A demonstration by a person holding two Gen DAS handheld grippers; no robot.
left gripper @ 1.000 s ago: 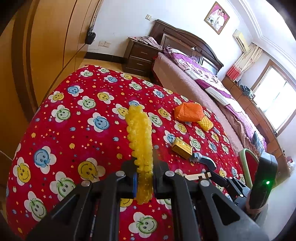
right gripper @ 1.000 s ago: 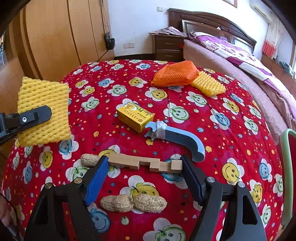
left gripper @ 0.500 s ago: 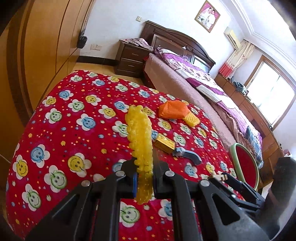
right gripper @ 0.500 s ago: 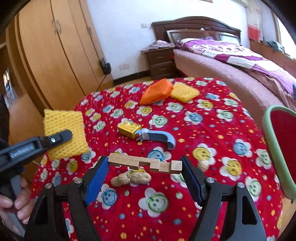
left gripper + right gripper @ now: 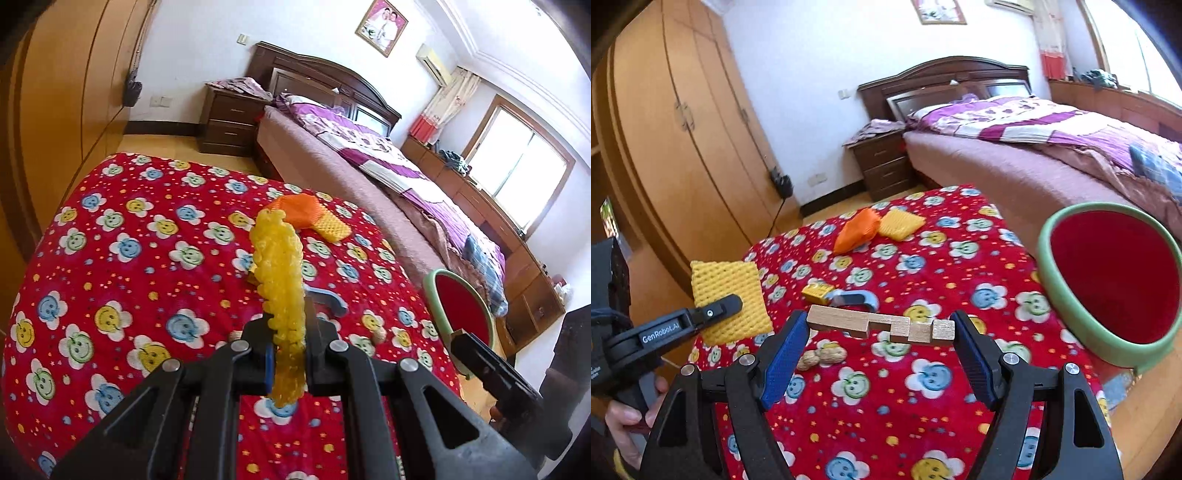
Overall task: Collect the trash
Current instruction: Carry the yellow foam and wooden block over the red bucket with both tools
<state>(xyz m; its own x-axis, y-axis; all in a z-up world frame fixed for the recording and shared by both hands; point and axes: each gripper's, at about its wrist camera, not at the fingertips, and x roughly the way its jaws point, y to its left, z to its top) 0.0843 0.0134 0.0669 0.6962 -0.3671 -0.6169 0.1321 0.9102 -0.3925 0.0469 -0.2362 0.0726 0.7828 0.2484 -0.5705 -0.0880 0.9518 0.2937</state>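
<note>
Right gripper (image 5: 877, 328) clamps notched wooden block (image 5: 879, 326) end to end, tilted above red tablecloth (image 5: 923, 424). Left gripper (image 5: 286, 325) pinches yellow foam net (image 5: 282, 295) edge-on, raised. Peanuts (image 5: 822, 358) below; green-rimmed red bin (image 5: 1108, 288) right; orange net (image 5: 857, 230) farther.

Red flower tablecloth (image 5: 923, 406): near half mostly bare, only peanuts (image 5: 822, 358) near the left edge. Middle blocked by yellow box (image 5: 816, 290) touching blue hook-shaped piece (image 5: 855, 297). Far edge: orange foam net (image 5: 857, 230) touching yellow foam net (image 5: 901, 223). Off the right edge, green-rimmed red bin (image 5: 1108, 284), mouth unobstructed.
</note>
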